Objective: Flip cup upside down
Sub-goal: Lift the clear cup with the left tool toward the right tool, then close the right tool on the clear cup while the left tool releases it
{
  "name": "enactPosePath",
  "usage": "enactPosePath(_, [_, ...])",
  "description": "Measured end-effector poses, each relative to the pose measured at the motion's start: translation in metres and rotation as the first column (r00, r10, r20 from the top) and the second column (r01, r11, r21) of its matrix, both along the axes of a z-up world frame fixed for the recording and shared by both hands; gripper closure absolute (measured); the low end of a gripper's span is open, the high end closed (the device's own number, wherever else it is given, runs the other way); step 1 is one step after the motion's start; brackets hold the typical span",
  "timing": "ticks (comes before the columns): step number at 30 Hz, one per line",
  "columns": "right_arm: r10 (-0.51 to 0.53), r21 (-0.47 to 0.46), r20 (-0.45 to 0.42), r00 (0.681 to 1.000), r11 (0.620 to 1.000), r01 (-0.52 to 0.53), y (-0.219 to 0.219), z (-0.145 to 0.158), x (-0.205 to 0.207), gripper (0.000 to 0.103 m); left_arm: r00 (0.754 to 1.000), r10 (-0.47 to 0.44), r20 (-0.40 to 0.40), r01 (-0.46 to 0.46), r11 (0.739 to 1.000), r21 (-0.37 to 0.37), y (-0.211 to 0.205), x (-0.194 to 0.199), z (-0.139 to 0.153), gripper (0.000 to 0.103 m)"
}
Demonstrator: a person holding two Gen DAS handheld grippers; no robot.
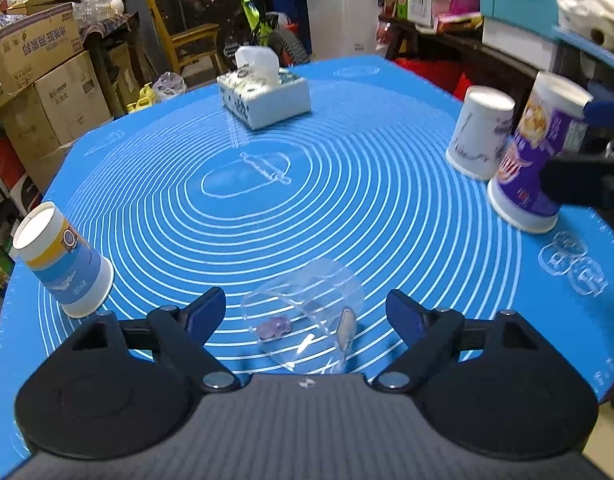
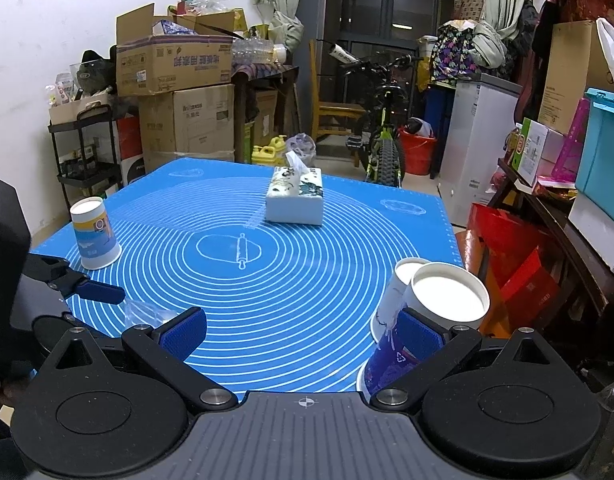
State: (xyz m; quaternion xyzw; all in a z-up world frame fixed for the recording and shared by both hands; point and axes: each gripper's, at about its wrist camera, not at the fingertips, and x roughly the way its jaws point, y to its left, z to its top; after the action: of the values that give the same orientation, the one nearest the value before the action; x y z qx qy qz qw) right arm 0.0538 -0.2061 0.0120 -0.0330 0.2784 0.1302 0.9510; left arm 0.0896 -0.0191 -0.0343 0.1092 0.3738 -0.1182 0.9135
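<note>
Left wrist view: left gripper [image 1: 305,306] spread wide, released; clear plastic cup [image 1: 303,316] upside down on blue mat [image 1: 347,200] between fingers, touching neither.

Right wrist view: right gripper [image 2: 303,332] wide apart, gripping nothing; purple cup [image 2: 423,320] (inverted, tilted) against right finger [image 2: 421,336], white cup [image 2: 391,300] just behind.

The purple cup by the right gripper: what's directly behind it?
A white paper cup stands upside down right behind the purple cup, apparently touching it. In the right wrist view only its top edge shows; the rest is covered by the purple cup.
</note>
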Motion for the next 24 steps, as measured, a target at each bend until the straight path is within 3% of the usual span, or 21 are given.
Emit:
enactPosePath(6, [0.0, 0.048, -0.011, 1.0, 0.999, 0.001, -0.001, 0.007, -0.003, 0.002, 0.999, 0.017, 0.044, -0.016, 1.0, -0.027, 0.008, -0.019, 0.02, 0.016])
enactPosePath(10, [0.02, 0.15, -0.078, 0.997, 0.989, -0.008, 0.001, 0.008, -0.001, 0.002, 0.995, 0.072, 0.063, -0.069, 0.996, -0.052, 0.029, -0.031, 0.032, 0.015])
enactPosePath(14, [0.036, 0.253, -0.146, 0.989, 0.967, 0.002, 0.011, 0.005, 0.004, 0.002, 0.983, 0.154, 0.096, -0.152, 0.988, -0.025, 0.051, -0.037, 0.038, 0.015])
enactPosePath(17, [0.037, 0.367, -0.251, 0.967, 0.928, 0.06, 0.021, -0.004, 0.016, 0.002, 0.97, 0.222, 0.102, -0.22, 0.975, -0.035, 0.069, -0.039, 0.038, 0.015])
enactPosePath(19, [0.038, 0.45, -0.351, 0.936, 0.883, 0.133, 0.027, -0.016, 0.028, 0.002, 0.961, 0.259, 0.092, -0.254, 0.965, -0.063, 0.081, -0.041, 0.037, 0.015])
enactPosePath(24, [0.006, 0.538, -0.495, 0.869, 0.787, 0.301, 0.042, -0.044, 0.045, 0.005, 0.95, 0.301, 0.086, -0.295, 0.953, -0.074, 0.097, -0.049, 0.033, 0.01])
